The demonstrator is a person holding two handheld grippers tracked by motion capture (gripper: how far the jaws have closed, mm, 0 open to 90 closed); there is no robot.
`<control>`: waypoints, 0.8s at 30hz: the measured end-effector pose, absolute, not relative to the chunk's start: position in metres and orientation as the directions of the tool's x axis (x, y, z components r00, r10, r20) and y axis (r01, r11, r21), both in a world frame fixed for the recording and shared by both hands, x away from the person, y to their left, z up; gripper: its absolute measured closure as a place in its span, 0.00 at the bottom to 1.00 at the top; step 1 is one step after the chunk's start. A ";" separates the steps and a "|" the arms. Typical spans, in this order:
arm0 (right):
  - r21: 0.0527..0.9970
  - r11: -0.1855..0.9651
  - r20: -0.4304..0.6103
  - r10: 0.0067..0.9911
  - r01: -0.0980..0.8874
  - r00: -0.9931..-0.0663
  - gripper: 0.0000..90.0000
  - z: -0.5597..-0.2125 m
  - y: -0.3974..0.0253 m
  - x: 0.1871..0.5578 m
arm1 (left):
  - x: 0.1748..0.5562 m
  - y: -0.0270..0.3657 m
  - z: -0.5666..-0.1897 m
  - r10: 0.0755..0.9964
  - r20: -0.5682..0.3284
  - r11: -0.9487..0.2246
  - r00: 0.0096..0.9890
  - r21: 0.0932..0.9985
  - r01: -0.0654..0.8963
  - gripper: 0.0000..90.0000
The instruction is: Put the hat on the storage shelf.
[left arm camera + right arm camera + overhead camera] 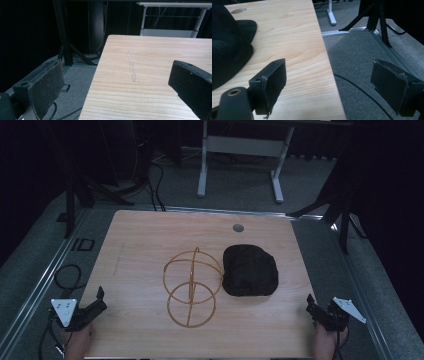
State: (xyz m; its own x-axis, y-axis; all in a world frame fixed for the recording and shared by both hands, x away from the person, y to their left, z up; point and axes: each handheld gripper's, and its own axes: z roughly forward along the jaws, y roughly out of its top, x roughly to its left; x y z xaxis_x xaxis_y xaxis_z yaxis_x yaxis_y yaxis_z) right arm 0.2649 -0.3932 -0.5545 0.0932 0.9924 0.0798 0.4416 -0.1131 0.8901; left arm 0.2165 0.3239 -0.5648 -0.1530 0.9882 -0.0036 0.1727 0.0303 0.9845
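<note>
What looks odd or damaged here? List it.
One thing stands out: a long pale scuff runs along the grain of the wooden table near its left edge. The wire frame and the black cloth bundle sit mid-table, and both look intact.

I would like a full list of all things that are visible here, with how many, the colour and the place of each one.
Thin orange wire frame of joined hoops: one, orange, middle of the table, just left of the black bundle.
Black crumpled fabric bundle: one, black, right of centre on the table.
Light wooden table: one, pale wood, with a round grey hole near its far edge.
White-legged desk frame: one, white, on the grey carpet behind the table.
Black cables: several, black, on the floor left of the table.
Left gripper: one, black, near left corner, jaws open.
Right gripper: one, black, near right corner, jaws open.
</note>
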 end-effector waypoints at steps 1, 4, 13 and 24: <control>0.890 -0.113 0.080 0.992 0.442 0.093 0.14 -0.555 -0.393 0.265 | 0.216 0.324 -0.565 0.988 -0.004 0.030 -0.153 0.985 0.173 0.01; 0.891 -0.108 0.070 0.992 0.441 0.101 0.14 -0.554 -0.392 0.265 | 0.217 0.325 -0.565 0.989 -0.013 0.039 -0.148 0.984 0.174 0.01; 0.871 -0.121 0.092 0.992 0.476 0.084 0.14 -0.548 -0.388 0.265 | 0.217 0.324 -0.565 0.989 -0.012 0.038 -0.150 0.984 0.175 0.01; 0.879 -0.048 0.080 0.996 0.475 -0.048 0.14 -0.505 -0.362 0.275 | 0.216 0.325 -0.565 0.988 -0.014 0.040 -0.151 0.984 0.171 0.01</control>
